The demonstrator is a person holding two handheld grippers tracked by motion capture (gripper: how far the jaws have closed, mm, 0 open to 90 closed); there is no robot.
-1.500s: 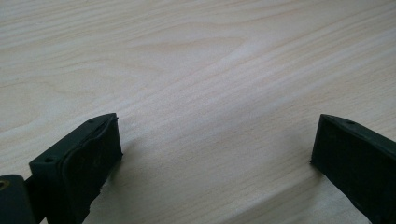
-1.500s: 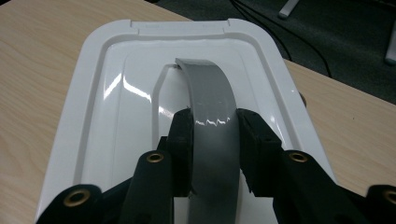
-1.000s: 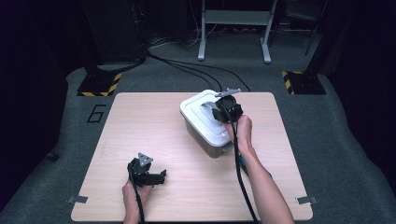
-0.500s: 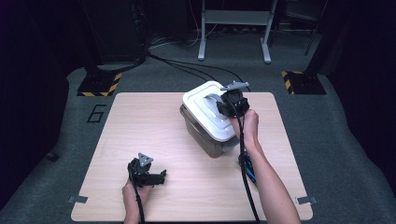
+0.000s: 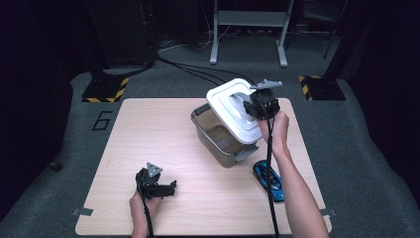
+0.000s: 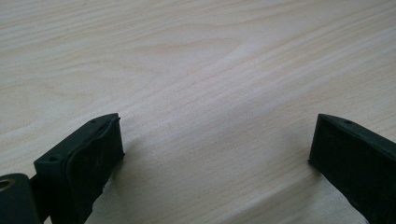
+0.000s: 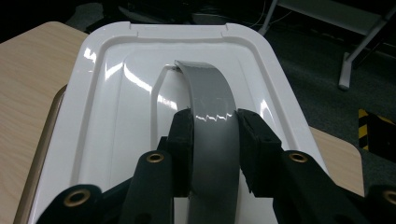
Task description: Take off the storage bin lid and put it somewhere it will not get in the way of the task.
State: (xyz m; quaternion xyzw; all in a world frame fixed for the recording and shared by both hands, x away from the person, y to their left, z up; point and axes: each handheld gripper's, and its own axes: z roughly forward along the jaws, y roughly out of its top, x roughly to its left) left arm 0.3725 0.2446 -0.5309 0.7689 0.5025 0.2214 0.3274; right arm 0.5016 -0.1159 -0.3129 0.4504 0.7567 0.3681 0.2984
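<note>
- Right tongs (image 7: 212,154): clamped on the grey handle (image 7: 208,105) of the white lid (image 5: 233,111), 1 jaw on each side of the strap.
- White lid: tilted, held up at the right tongs, over the far right part of the clear bin (image 5: 218,139).
- Clear bin: on the counter (image 5: 148,129), just below the right tongs.
- Blue toy car (image 5: 268,179): on the counter, nearer the person than the right tongs, beside the forearm.
- Left tongs (image 6: 215,154): jaws wide apart, nothing between them, low over bare counter.
</note>
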